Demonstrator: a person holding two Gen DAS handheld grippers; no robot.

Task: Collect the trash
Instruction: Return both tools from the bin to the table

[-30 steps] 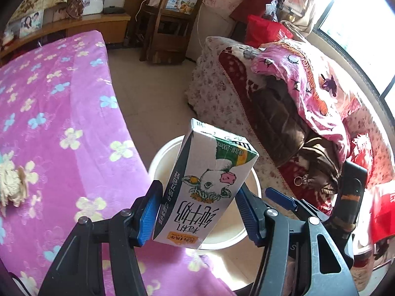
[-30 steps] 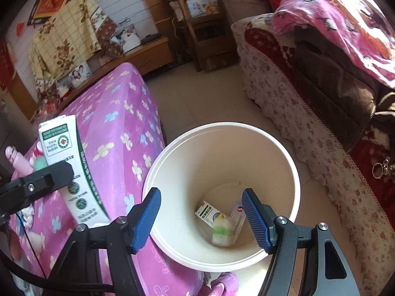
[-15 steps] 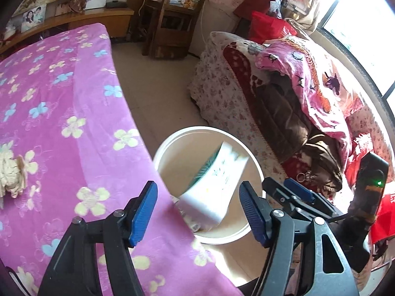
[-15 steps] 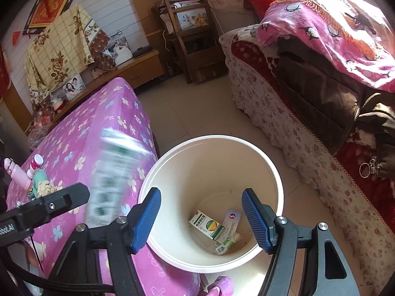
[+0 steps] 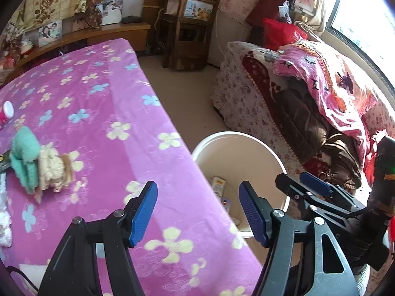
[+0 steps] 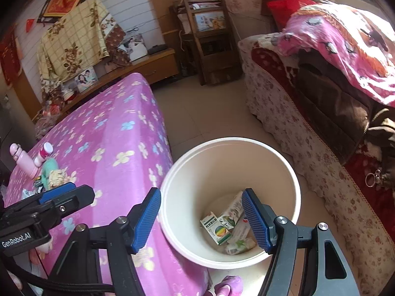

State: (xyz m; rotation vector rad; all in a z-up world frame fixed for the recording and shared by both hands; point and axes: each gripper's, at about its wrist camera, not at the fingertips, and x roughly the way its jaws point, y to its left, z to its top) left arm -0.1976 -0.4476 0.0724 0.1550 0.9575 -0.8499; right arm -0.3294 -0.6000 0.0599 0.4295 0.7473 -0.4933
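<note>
Seeing both our grippers, left gripper (image 5: 197, 213) and right gripper (image 6: 201, 219), released and empty, white bin (image 6: 291, 180) beside purple-clothed table (image 5: 103, 113), three cartons (image 6: 223, 224) inside, sofa (image 6: 284, 113) behind.

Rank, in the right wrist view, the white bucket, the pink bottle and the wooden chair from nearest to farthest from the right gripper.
From the right gripper:
1. White bucket, directly below the fingers, on the floor beside the table.
2. Pink bottle, far left, on the purple flowered tablecloth.
3. Wooden chair, farthest, across the floor by the back wall.

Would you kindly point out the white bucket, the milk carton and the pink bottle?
white bucket (image 6: 293, 187): right wrist view, right rim.
milk carton (image 6: 233, 211): right wrist view, front face.
pink bottle (image 6: 23, 161): right wrist view, body.
</note>
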